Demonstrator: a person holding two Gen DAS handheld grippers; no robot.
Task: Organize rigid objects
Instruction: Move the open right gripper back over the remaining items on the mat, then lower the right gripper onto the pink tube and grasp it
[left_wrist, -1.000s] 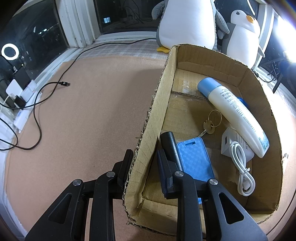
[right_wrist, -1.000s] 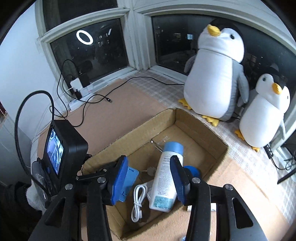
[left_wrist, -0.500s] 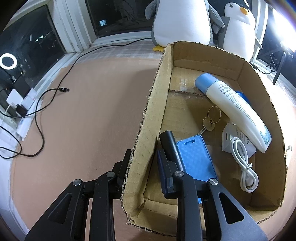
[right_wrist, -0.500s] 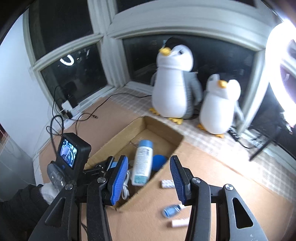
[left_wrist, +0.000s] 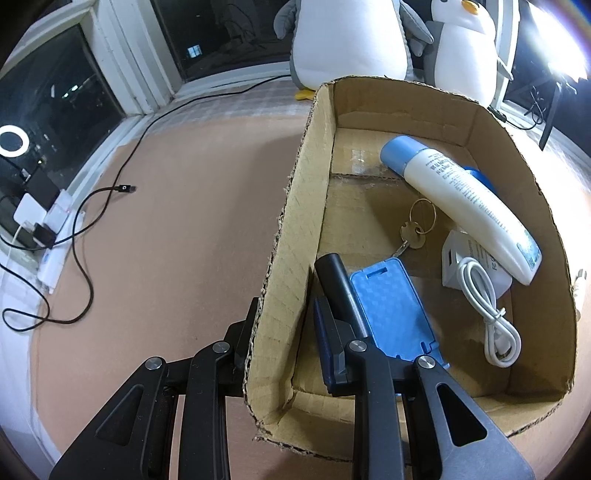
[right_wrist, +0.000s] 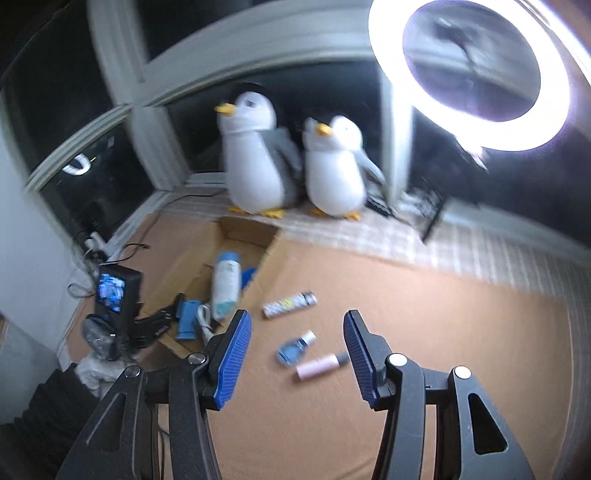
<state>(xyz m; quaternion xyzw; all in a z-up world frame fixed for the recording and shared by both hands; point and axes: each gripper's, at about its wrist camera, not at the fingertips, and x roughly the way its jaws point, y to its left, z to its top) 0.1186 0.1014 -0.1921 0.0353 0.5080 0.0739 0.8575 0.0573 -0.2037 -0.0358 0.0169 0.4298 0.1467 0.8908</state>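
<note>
The left gripper (left_wrist: 284, 328) pinches the brown cardboard box's (left_wrist: 295, 206) wall. The empty right gripper (right_wrist: 297, 350), jaws opening, frames a pale pink tube (right_wrist: 320, 366) at lower centre, lying crosswise, rising rightward.

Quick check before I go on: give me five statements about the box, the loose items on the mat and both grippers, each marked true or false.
1. The left gripper is clamped on the cardboard box wall. True.
2. The white bottle with the blue cap lies on the mat outside the box. False: it lies inside the box.
3. The right gripper holds the pink tube. False: its jaws are opening with nothing between them; the tube lies on the mat.
4. A small blue bottle and a printed cylinder lie outside the box. True.
5. The white cable is draped over the box rim. False: it lies coiled inside.
</note>
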